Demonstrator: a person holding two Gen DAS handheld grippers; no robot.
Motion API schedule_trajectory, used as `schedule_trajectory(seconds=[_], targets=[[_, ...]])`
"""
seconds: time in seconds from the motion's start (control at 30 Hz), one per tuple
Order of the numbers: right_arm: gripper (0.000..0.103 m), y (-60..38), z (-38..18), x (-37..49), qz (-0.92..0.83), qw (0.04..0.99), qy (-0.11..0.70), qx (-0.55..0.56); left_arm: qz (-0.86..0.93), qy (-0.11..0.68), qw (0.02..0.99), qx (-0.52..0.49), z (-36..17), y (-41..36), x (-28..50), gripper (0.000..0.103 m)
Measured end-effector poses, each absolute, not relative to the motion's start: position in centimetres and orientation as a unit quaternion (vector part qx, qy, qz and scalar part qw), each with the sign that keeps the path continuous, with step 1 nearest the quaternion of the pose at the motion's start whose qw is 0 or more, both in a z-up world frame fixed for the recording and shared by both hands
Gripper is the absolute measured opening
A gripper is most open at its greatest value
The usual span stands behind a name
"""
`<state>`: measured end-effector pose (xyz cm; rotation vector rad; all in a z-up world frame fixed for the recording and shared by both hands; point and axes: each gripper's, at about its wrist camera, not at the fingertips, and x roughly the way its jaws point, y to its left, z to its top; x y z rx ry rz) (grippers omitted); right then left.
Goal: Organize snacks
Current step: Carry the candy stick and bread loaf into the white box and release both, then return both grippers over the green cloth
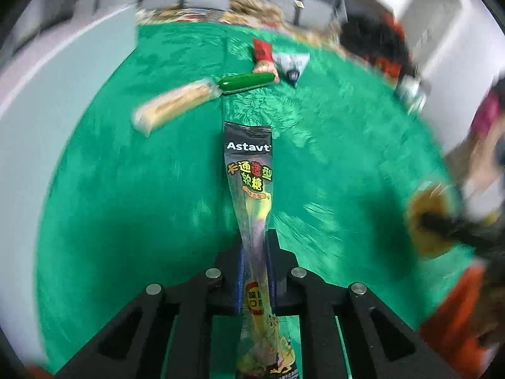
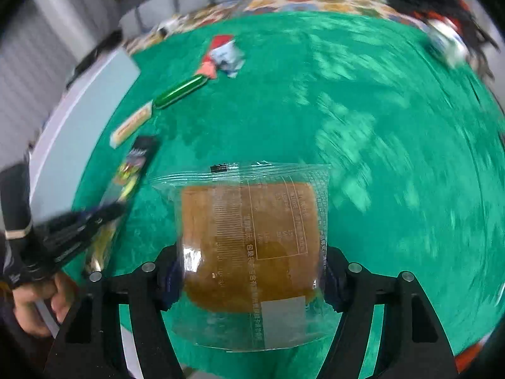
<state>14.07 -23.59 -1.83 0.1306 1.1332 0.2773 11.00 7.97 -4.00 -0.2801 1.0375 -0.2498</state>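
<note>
Left wrist view: left gripper [image 1: 255, 271] pinched tight on a long narrow candy packet [image 1: 251, 195], jaws pressed against its twisted clear middle. Packet runs from 6 o'clock up to frame centre, raised over the green fuzzy cloth [image 1: 126, 189]. Black top band reads "Astavt", yellow-red Chinese characters below, yellow candy visible through the clear film. At 11 o'clock a beige wafer-like bar [image 1: 175, 104] in clear wrap, end-on beside a glossy green stick [image 1: 246, 82]; at 12 o'clock a red-and-pink packet [image 1: 263, 58] touching a white-blue packet [image 1: 292, 63]. Right gripper blurred at 3–4 o'clock.

Right wrist view: right gripper [image 2: 251, 273] pinching a clear bag [image 2: 252, 252] from both sides, pads against the film; inside, one brown round cake or bread. White printed table, barcode and small Chinese text on the bag, unreadable. Bag sits centre to 6 o'clock, above the cloth. At 9 o'clock the left gripper holds the candy packet; a hand [image 2: 41, 297] at 8 o'clock. Bar, green stick and red packet line up toward 11 o'clock.
</note>
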Motion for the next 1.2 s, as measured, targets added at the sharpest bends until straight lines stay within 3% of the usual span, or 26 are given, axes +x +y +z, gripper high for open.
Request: schedule_trajectory(seconds=[0.13, 0.27, 0.5, 0.7, 0.77, 0.8, 0.83, 0.93, 1.07, 1.2], targets=[[0.071, -24.0, -3.2, 12.4, 0.112, 0.832, 0.535, 0.099, -0.124, 0.468, 0.860, -0.161, -2.8, 8.7, 9.2, 0.011], [0.071, -22.3, -1.1, 13.6, 0.137, 0.841, 0.513, 0.101, -0.129, 0.420, 0.871, -0.221, 0.9, 11.4, 8.9, 0.011], [0.071, -10.2, 8.9, 16.8, 0.269, 0.847, 0.453, 0.073, -0.073, 0.339, 0.906, -0.242, 9.6, 22.3, 8.4, 0.011], [0.074, 5.4, 15.9, 17.4, 0.400, 0.814, 0.418, 0.057, 0.079, 0.362, 0.912, -0.174, 11.2, 34.3, 9.1, 0.013], [0.079, 9.9, 15.8, 17.7, 0.428, 0.797, 0.423, 0.056, 0.127, 0.379, 0.902, -0.163, 10.0, 37.2, 9.3, 0.038], [0.081, 12.7, 15.0, 18.3, 0.441, 0.781, 0.438, 0.064, 0.155, 0.396, 0.891, -0.159, 8.8, 38.9, 9.5, 0.077], [0.081, 14.5, 14.0, 18.8, 0.443, 0.769, 0.456, 0.068, 0.174, 0.404, 0.885, -0.155, 8.0, 39.5, 9.2, 0.099], [0.081, 16.6, 11.5, 19.6, 0.455, 0.742, 0.483, 0.097, 0.214, 0.409, 0.875, -0.148, 5.7, 41.3, 7.1, 0.099], [0.081, 13.1, 10.0, 18.9, 0.470, 0.747, 0.454, 0.122, 0.204, 0.382, 0.887, -0.162, 5.1, 40.2, 3.8, 0.099], [0.081, 4.5, 4.2, 18.4, 0.376, 0.826, 0.418, -0.020, 0.143, 0.353, 0.907, -0.177, 6.6, 36.3, 2.7, 0.100]])
